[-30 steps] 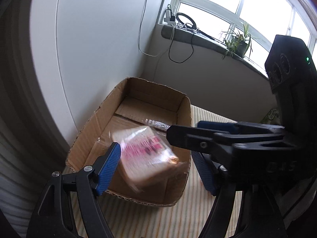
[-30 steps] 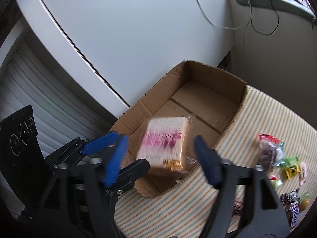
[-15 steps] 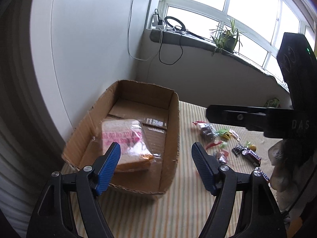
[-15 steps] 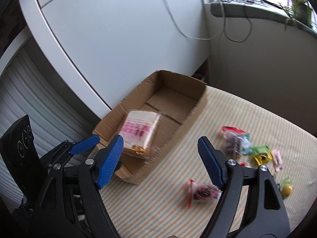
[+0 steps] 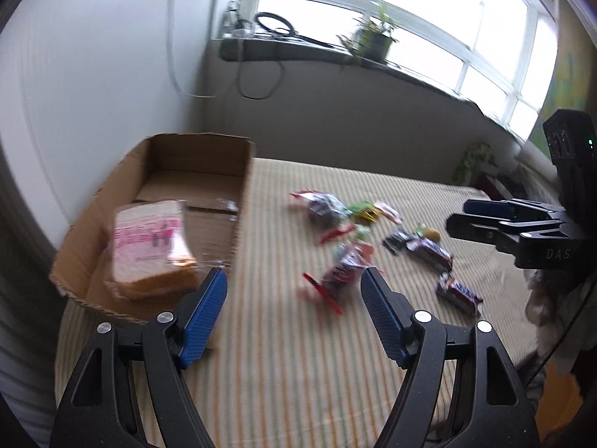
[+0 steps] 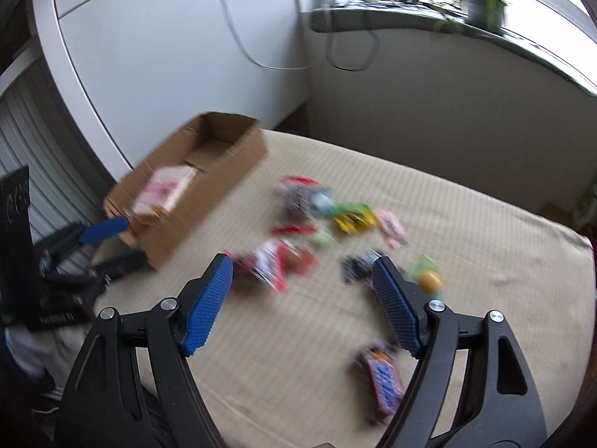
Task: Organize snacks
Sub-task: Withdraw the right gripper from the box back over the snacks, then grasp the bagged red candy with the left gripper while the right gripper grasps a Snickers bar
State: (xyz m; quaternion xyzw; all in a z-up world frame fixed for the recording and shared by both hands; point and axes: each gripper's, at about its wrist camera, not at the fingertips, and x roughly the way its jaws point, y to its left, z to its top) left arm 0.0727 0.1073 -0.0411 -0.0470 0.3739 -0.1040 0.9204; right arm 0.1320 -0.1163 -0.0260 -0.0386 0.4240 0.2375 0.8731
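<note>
Left wrist view: left gripper (image 5: pixel 293 285) jaws wide open, empty. Right gripper (image 6: pixel 302 285) same: wide open, nothing held.

Bread (image 5: pixel 149 250) already lies in the box (image 5: pixel 242 201), at its near end. Box sits at the surface's (image 5: pixel 291 373) left edge. Loose snacks are scattered mid-surface, right of the box.

Key relation: red packet (image 5: pixel 341 272) lies just ahead of the left jaws, slightly right of centre, long axis slanting near-left to far-right. In the right wrist view the same packet (image 6: pixel 276 265) sits nearer the right gripper's left pad, so it's off-centre there. My guess: left is better lined up for it. Snickers bar (image 6: pixel 384 377) lies close under the right jaws' right side, partly behind the finger.

Both views motion-blurred; labels unreadable, small candies hard to tell apart. Right gripper (image 5: pixel 522 231) cut off at frame edge in the left view.
</note>
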